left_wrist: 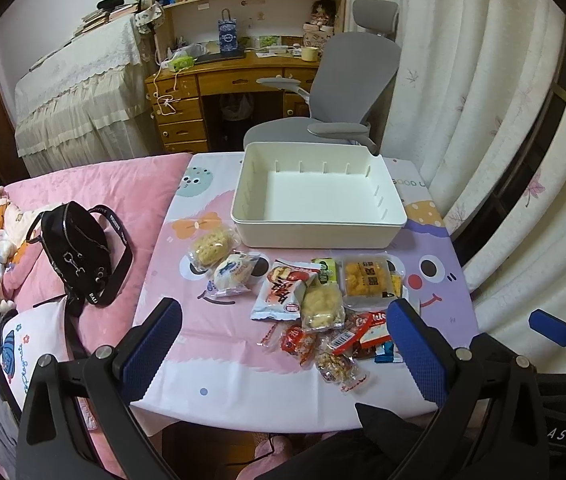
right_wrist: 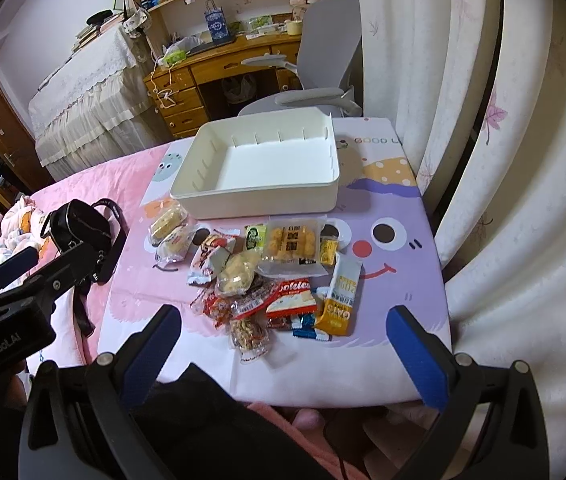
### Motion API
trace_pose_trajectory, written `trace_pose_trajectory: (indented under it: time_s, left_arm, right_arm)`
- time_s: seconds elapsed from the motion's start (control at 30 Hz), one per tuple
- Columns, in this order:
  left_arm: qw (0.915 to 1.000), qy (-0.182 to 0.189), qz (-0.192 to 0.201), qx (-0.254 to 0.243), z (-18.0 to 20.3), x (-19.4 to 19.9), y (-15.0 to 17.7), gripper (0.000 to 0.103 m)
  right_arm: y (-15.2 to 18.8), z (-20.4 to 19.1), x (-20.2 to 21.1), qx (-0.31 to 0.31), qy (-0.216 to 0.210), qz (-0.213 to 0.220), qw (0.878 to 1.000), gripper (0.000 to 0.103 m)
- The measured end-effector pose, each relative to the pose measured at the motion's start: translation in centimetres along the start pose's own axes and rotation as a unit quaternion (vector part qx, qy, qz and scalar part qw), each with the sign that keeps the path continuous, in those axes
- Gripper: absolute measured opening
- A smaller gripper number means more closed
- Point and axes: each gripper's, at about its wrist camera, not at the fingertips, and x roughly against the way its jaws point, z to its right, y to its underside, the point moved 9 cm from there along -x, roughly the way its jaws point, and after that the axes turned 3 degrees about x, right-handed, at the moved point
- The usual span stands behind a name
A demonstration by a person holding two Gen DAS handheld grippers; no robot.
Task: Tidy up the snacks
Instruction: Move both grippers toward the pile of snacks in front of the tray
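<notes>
Both jaws are spread wide with nothing between them: the left gripper and the right gripper are held above the near edge of the small table, tilted down. The snacks lie heaped across the table's middle, and the white bin stands empty at the far edge. A first pick is best made from the heap's loose near side (the nut bar, probably), gripped across its narrow width so neighbouring packets are not dragged.
</notes>
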Motion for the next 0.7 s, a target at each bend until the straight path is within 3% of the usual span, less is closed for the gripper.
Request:
trace_pose_trajectory:
  time_s: [0.43,0.7]
  left_arm:
    - [0.9988,0.031,-0.038,-0.009,-2.1,-1.6,0.0,0.102]
    - [0.9945,0.054,-0.082,-0.038,-3.6,-4.1,1.3,0.102]
  right_arm:
    - [0.0,-1.0,-0.7,-0.034,0.012,0.001,0.999,0.102]
    - [1.9,-1.5,-1.6,-0.067,0.052,-0.001,0.996,0.102]
